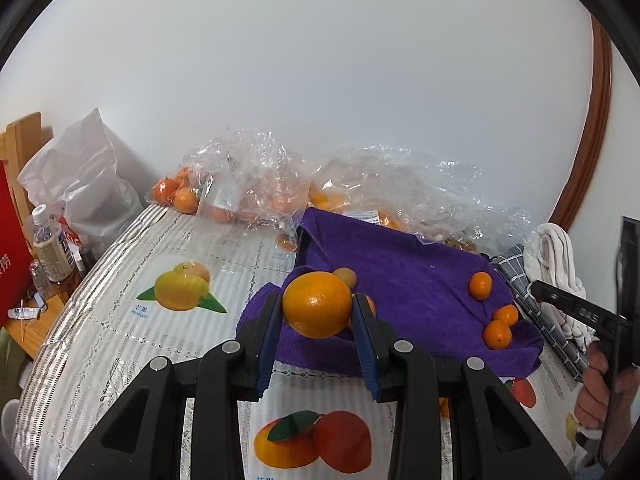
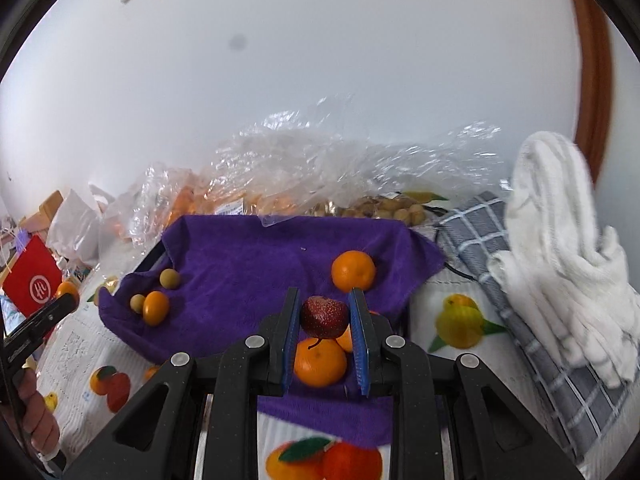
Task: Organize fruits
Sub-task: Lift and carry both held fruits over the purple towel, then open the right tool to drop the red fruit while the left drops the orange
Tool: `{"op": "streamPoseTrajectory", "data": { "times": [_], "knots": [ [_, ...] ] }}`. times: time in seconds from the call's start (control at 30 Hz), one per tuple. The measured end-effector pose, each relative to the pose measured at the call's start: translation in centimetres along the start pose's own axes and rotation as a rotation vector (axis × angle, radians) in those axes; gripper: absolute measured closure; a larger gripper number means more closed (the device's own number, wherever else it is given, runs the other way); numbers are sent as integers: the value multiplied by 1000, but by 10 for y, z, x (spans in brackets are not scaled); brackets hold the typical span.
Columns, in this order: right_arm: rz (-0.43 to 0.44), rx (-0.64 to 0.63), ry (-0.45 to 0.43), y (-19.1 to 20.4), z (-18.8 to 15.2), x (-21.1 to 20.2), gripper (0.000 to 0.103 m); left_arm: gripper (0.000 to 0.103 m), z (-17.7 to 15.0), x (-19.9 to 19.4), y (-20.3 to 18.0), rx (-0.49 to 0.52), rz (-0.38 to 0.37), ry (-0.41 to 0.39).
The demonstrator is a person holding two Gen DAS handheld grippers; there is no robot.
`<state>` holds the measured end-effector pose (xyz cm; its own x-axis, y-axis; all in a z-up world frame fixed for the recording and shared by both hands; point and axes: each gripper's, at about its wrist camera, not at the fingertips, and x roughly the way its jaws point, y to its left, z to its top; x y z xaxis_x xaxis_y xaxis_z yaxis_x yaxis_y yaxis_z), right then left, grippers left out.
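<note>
My left gripper (image 1: 317,312) is shut on a large orange (image 1: 317,305) and holds it above the near left edge of a purple towel (image 1: 404,272) that lines a tray. Small oranges (image 1: 498,322) lie on the towel's right side. My right gripper (image 2: 324,318) is shut on a dark red fruit (image 2: 324,317), held over the near part of the purple towel (image 2: 256,264). Below it lie oranges (image 2: 320,362). Another orange (image 2: 353,271) lies beyond it, and an orange (image 2: 156,308) with two small tan fruits (image 2: 169,279) lies at the left.
Clear plastic bags of oranges (image 1: 240,192) and tan fruits (image 2: 380,206) lie behind the tray. A white cloth (image 2: 560,280) on a grey checked cloth (image 2: 480,236) lies at the right. Bottles (image 1: 50,248) and a red box (image 1: 12,248) stand at the left, off the fruit-print tablecloth (image 1: 120,344).
</note>
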<state>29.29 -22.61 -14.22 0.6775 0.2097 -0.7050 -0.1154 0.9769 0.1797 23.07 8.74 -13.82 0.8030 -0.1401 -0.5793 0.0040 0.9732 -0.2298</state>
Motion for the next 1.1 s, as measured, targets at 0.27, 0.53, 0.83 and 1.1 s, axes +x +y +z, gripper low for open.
{"op": "streamPoseTrajectory", "data": {
  "times": [0.27, 0.53, 0.83, 1.1],
  "knots": [
    [-38, -61, 88, 9, 7, 57, 79, 70, -4, 11, 0, 11, 4, 43],
    [-51, -122, 129, 17, -5, 76, 79, 70, -9, 38, -12, 24, -24, 182],
    [-45, -115, 99, 12, -5, 41, 57, 70, 22, 61, -39, 29, -68, 248],
    [-132, -110, 44, -4, -18, -2, 45, 70, 33, 109, -74, 101, -11, 295]
  ]
}}
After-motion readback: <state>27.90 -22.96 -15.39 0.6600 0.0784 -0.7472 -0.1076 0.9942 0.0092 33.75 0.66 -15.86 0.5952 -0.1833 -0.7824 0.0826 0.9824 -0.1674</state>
